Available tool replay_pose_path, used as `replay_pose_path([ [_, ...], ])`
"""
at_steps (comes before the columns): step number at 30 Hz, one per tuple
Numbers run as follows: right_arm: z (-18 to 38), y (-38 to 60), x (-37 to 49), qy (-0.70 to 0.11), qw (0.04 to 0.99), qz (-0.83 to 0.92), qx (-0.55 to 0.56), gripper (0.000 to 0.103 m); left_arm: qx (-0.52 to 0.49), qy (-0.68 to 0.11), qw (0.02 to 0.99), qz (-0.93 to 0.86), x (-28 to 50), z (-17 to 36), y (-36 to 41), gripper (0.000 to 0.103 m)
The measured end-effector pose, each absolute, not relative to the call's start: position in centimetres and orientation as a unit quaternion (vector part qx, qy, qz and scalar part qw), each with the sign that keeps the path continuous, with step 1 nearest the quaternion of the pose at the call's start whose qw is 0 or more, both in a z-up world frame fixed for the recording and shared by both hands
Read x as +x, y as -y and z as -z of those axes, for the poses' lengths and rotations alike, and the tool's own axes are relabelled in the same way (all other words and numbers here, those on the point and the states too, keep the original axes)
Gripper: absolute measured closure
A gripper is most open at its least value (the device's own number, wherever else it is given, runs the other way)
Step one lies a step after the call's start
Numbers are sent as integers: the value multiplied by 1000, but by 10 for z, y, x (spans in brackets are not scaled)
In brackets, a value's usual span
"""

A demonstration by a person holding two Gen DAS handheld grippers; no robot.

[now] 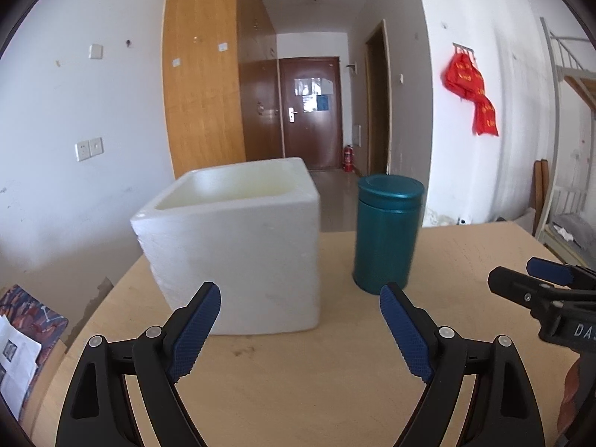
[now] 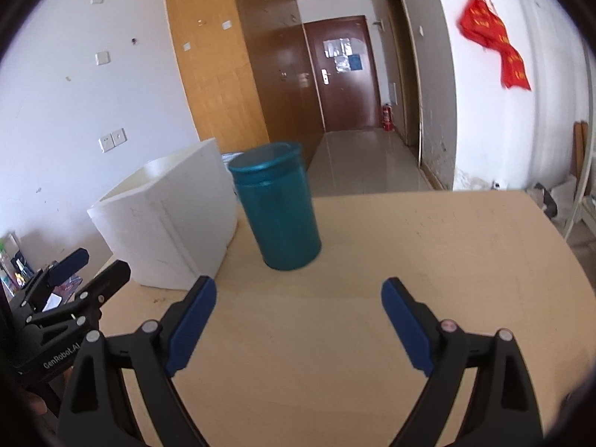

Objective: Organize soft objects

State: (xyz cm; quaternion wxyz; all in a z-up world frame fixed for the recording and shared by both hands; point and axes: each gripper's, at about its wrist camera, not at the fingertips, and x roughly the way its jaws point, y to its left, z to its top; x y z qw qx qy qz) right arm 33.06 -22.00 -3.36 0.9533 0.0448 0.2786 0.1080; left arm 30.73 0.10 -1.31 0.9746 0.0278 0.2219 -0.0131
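Observation:
A white foam box (image 1: 238, 246) with an open top stands on the light wooden table (image 1: 335, 372). Right beside it stands a teal lidded canister (image 1: 387, 234), upright. My left gripper (image 1: 300, 298) hangs open just in front of the box, nothing between its blue pads. In the right wrist view the foam box (image 2: 167, 219) is at the left and the canister (image 2: 279, 208) is ahead. My right gripper (image 2: 298, 294) is open over bare table, short of the canister. Each gripper shows at the edge of the other's view: right (image 1: 529, 279), left (image 2: 85, 268).
The table's far edge (image 2: 409, 195) drops to a tiled hallway with a brown door (image 1: 313, 111). A wooden wardrobe (image 1: 205, 74) stands behind the box. Papers and a patterned cushion (image 1: 22, 327) lie left of the table. A bunk bed frame (image 1: 570, 130) stands at the right.

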Motion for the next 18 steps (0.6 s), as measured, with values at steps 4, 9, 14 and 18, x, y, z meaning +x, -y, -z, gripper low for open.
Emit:
replay_pose_path([
  [4, 38, 229, 323, -280, 951, -110, 69, 10, 26, -227, 973, 24, 305, 17, 4, 15],
  [9, 35, 232, 313, -263, 953, -125, 89, 10, 15, -210, 977, 29, 297, 12, 2, 15],
  [14, 23, 226, 297, -223, 965, -118, 71, 10, -2, -164, 986, 25, 280, 0, -4, 15],
  [18, 16, 223, 288, -198, 972, -113, 61, 10, 0, -134, 991, 20, 268, -6, -5, 15],
])
